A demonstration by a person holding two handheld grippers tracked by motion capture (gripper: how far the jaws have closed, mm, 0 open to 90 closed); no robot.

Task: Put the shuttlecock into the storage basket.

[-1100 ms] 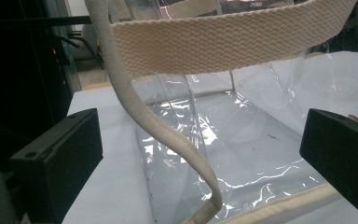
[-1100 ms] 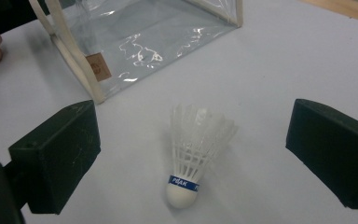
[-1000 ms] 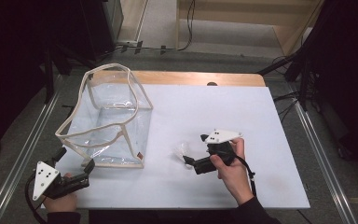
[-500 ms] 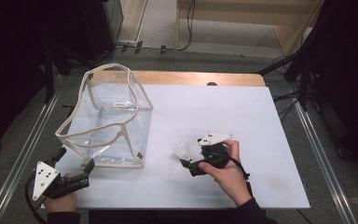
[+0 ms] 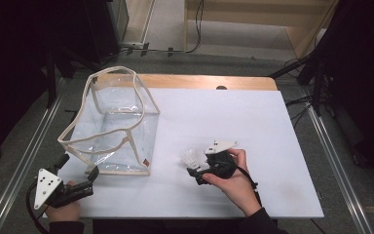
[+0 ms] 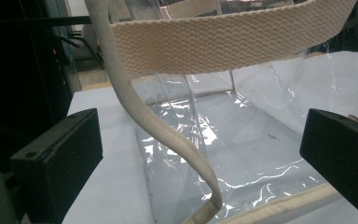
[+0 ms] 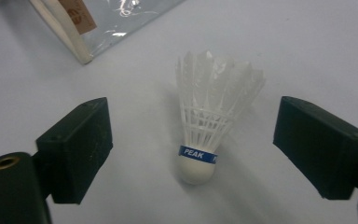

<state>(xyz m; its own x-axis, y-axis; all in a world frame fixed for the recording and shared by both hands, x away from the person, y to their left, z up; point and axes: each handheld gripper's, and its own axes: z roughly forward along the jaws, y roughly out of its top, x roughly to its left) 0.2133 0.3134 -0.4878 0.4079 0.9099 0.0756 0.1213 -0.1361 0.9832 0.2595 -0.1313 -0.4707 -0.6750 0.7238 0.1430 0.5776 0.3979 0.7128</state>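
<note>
Both jaws sets open. Right gripper (image 7: 193, 154) straddles shuttlecock (image 7: 209, 116) lying on desk (image 5: 233, 112), near clear bag (image 5: 109, 126). I judge it featherlight, skirt crushable; I'd pinch cork base. Left gripper (image 6: 200, 154) faces bag.

Glossy clear plastic bag (image 5: 112, 131), woven cloth trim, matt white table (image 5: 233, 117), plastic shuttlecock (image 7: 209, 116)

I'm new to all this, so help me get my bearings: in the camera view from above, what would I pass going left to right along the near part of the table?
Left gripper → clear bag with cream trim → white shuttlecock → right gripper, held in the person's right hand.
</note>
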